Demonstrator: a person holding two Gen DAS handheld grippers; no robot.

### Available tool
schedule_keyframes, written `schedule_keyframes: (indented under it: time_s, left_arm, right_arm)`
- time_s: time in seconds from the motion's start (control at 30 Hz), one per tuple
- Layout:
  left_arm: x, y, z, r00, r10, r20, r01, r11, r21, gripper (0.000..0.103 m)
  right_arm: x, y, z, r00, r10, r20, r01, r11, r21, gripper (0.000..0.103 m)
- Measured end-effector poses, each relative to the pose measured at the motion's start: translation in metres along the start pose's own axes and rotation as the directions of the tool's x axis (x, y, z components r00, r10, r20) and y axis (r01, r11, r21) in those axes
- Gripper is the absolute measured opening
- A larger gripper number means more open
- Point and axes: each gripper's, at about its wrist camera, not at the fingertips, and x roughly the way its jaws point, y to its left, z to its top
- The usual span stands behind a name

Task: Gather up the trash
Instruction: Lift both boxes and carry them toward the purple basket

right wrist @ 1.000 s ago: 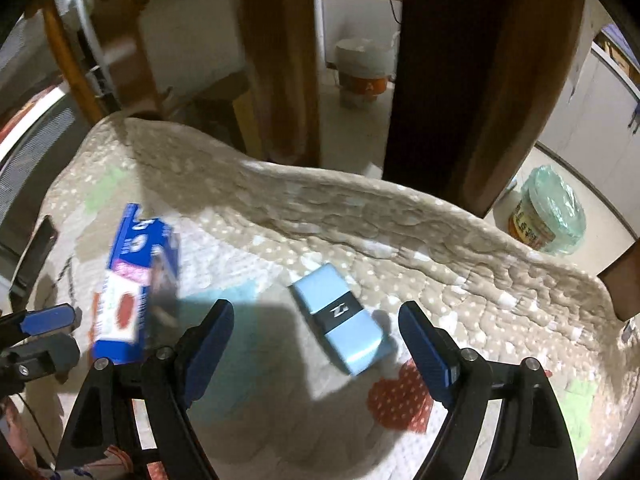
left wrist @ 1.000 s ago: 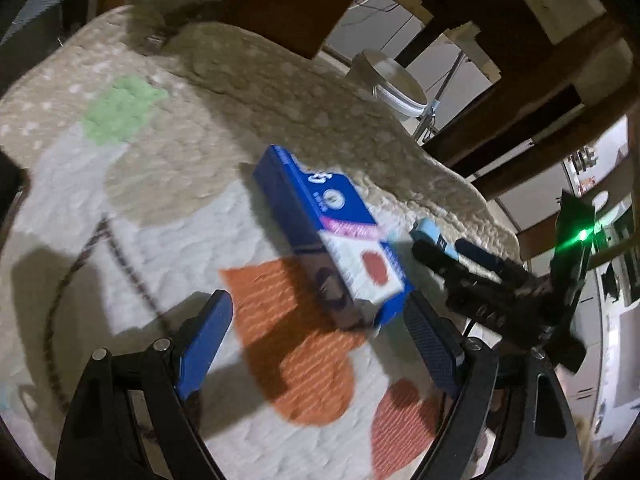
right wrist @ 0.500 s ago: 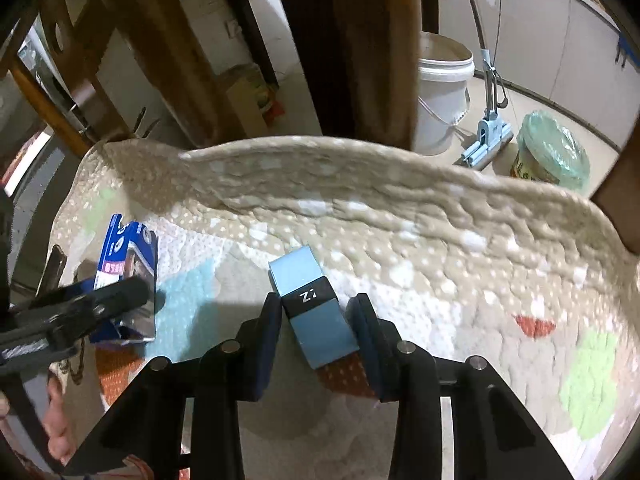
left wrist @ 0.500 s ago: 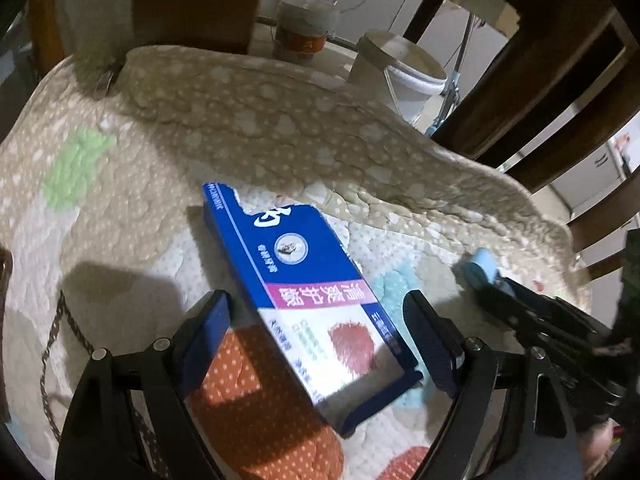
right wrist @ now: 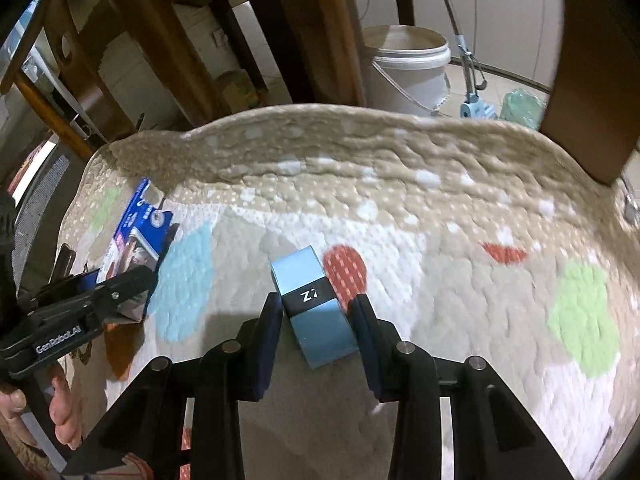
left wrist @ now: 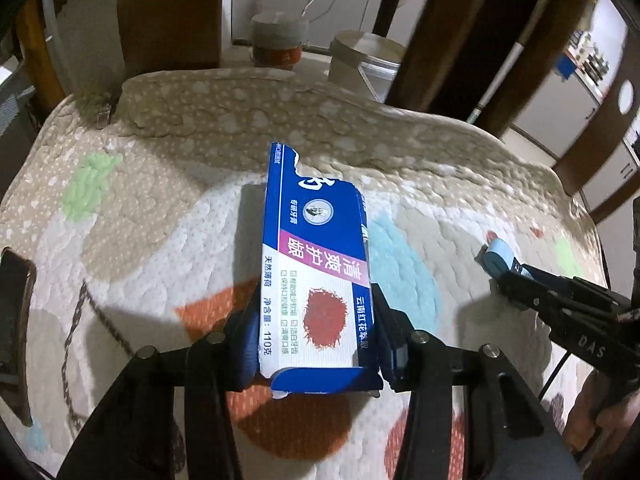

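Observation:
A torn blue and white toothpaste box lies on the quilted cushion. My left gripper is shut on the box's near end; the box also shows in the right wrist view. A small light-blue box with a black band lies on the cushion to the right. My right gripper is shut on it, a pad on each side. The small box also shows in the left wrist view, held by the right gripper.
Dark wooden chair slats rise behind the cushion. A white bucket and a green-lidded tub stand on the floor beyond. A dark flat object lies at the cushion's left edge.
My left gripper moved in and closed on the toothpaste box. My right gripper closed on the light-blue box half a second ago and still holds it.

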Motion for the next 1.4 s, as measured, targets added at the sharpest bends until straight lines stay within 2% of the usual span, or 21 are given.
schedule_keyframes:
  time_s: [0.17, 0.37, 0.4, 0.53, 0.67, 0.7, 0.73, 0.8, 0.93, 0.97, 1.0, 1.07, 1.1, 1.4]
  left_arm:
    - [-0.019, -0.010, -0.019, 1.000, -0.031, 0.002, 0.031, 0.999, 0.014, 0.046]
    - [-0.043, -0.040, -0.041, 0.999, -0.038, 0.037, 0.034, 0.995, 0.099, 0.046]
    - [-0.048, -0.046, -0.043, 0.998, -0.038, 0.043, 0.033, 0.993, 0.113, 0.046]
    - [-0.058, -0.065, -0.048, 0.997, -0.050, 0.064, 0.040, 0.987, 0.157, 0.046]
    - [-0.065, -0.064, -0.057, 0.996, -0.061, 0.058, 0.052, 0.988, 0.145, 0.046]
    - [-0.067, -0.063, -0.059, 0.997, -0.060, 0.054, 0.052, 0.989, 0.139, 0.046]
    - [-0.066, -0.060, -0.062, 0.997, -0.057, 0.050, 0.051, 0.990, 0.130, 0.046]
    - [-0.066, -0.057, -0.066, 0.998, -0.053, 0.040, 0.048, 0.992, 0.121, 0.046]
    - [-0.067, -0.055, -0.073, 0.999, -0.040, 0.027, 0.036, 0.991, 0.129, 0.046]
    - [-0.068, -0.056, -0.075, 0.999, -0.033, 0.029, 0.028, 0.990, 0.139, 0.046]
    - [-0.068, -0.057, -0.076, 0.999, -0.029, 0.031, 0.024, 0.989, 0.146, 0.046]
    - [-0.070, -0.062, -0.077, 0.999, -0.026, 0.033, 0.021, 0.987, 0.161, 0.046]
    - [-0.071, -0.064, -0.078, 0.999, -0.028, 0.034, 0.022, 0.986, 0.167, 0.046]
    - [-0.085, -0.089, -0.089, 0.997, -0.023, 0.074, 0.005, 0.971, 0.238, 0.046]
  right_arm:
    - [-0.016, -0.005, -0.021, 1.000, -0.024, 0.003, 0.024, 0.999, 0.024, 0.038]
    - [-0.043, -0.009, -0.053, 0.997, -0.077, 0.017, 0.076, 0.996, 0.039, 0.036]
    - [-0.049, -0.011, -0.059, 0.996, -0.082, 0.019, 0.081, 0.996, 0.044, 0.028]
    - [-0.065, -0.015, -0.080, 0.994, -0.105, 0.027, 0.103, 0.992, 0.067, 0.029]
    - [-0.071, -0.019, -0.093, 0.995, -0.096, 0.023, 0.094, 0.992, 0.080, 0.029]
    - [-0.073, -0.020, -0.096, 0.993, -0.109, 0.033, 0.106, 0.991, 0.080, 0.039]
    - [-0.074, -0.020, -0.096, 0.992, -0.122, 0.043, 0.118, 0.990, 0.074, 0.058]
    - [-0.074, -0.017, -0.096, 0.985, -0.153, 0.074, 0.150, 0.988, 0.047, 0.074]
    - [-0.052, -0.017, -0.093, 0.983, -0.181, 0.029, 0.180, 0.984, 0.015, 0.075]
    - [-0.047, -0.017, -0.094, 0.981, -0.193, 0.020, 0.193, 0.981, 0.015, 0.074]
    - [-0.046, -0.017, -0.096, 0.978, -0.208, 0.025, 0.208, 0.978, 0.017, 0.068]
    - [-0.050, -0.017, -0.097, 0.975, -0.218, 0.039, 0.217, 0.976, 0.022, 0.046]
    - [-0.052, -0.017, -0.097, 0.976, -0.213, 0.037, 0.212, 0.977, 0.026, 0.028]
    - [-0.091, -0.024, -0.111, 0.973, -0.212, 0.091, 0.205, 0.975, 0.082, 0.028]
